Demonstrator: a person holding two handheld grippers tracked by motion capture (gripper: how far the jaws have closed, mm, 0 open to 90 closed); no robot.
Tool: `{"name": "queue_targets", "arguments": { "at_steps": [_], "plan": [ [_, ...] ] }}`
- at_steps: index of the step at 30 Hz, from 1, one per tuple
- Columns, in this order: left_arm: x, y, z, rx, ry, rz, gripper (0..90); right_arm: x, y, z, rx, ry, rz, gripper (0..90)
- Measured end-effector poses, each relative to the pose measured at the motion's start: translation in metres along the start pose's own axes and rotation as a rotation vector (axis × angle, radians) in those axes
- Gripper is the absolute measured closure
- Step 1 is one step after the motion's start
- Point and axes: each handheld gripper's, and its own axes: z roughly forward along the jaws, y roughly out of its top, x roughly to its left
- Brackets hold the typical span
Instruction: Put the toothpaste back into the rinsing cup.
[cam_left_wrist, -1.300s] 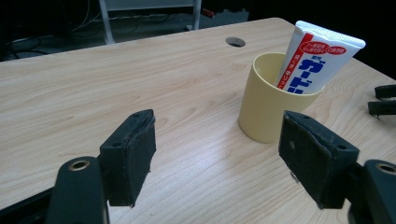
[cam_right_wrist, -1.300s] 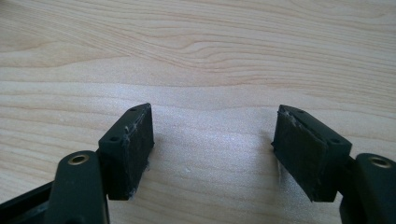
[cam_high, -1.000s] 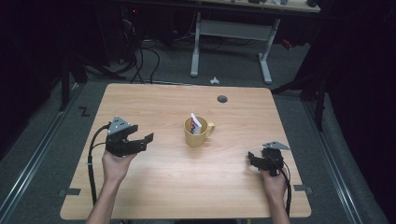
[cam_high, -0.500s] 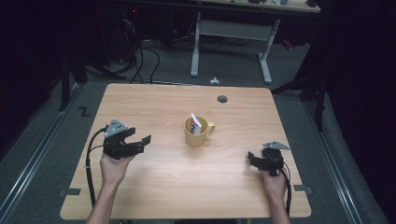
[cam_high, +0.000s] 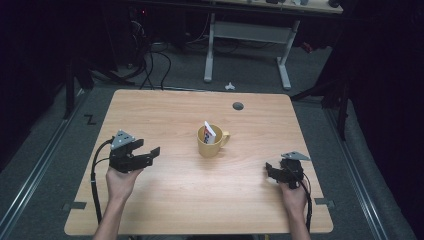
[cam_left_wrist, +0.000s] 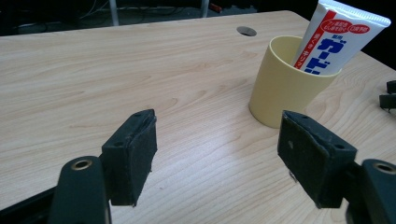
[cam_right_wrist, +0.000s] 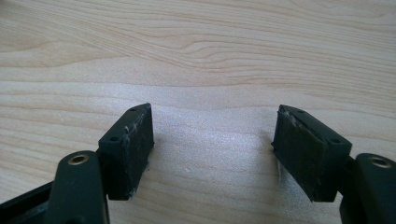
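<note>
High view: the toothpaste tube (cam_high: 209, 133) stands in the yellow mug (cam_high: 212, 142), ahead and to the right of the left gripper (cam_high: 150, 153), whose jaws are spread with nothing between them. The right gripper (cam_high: 270, 172) is likewise spread and empty. Judging by this, 0 grasps are made; reaching remains.

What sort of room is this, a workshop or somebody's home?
Most likely a lab or recording room, not a home: a bare wooden table on a grey floor with rails, dark surroundings, tangled cables behind, and a second desk frame at the back.
</note>
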Motion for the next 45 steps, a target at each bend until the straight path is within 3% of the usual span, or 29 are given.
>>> {"name": "queue_targets", "arguments": {
  "at_steps": [35, 45],
  "plan": [
    [0.005, -0.019, 0.007, 0.029, -0.012, -0.039, 29.6, 0.000, 0.000, 0.000, 0.001, 0.000, 0.000, 29.0],
    [0.005, -0.026, 0.010, 0.061, 0.021, -0.019, 29.3, 0.000, 0.000, 0.000, 0.001, 0.000, 0.000, 29.0]
  ]
}}
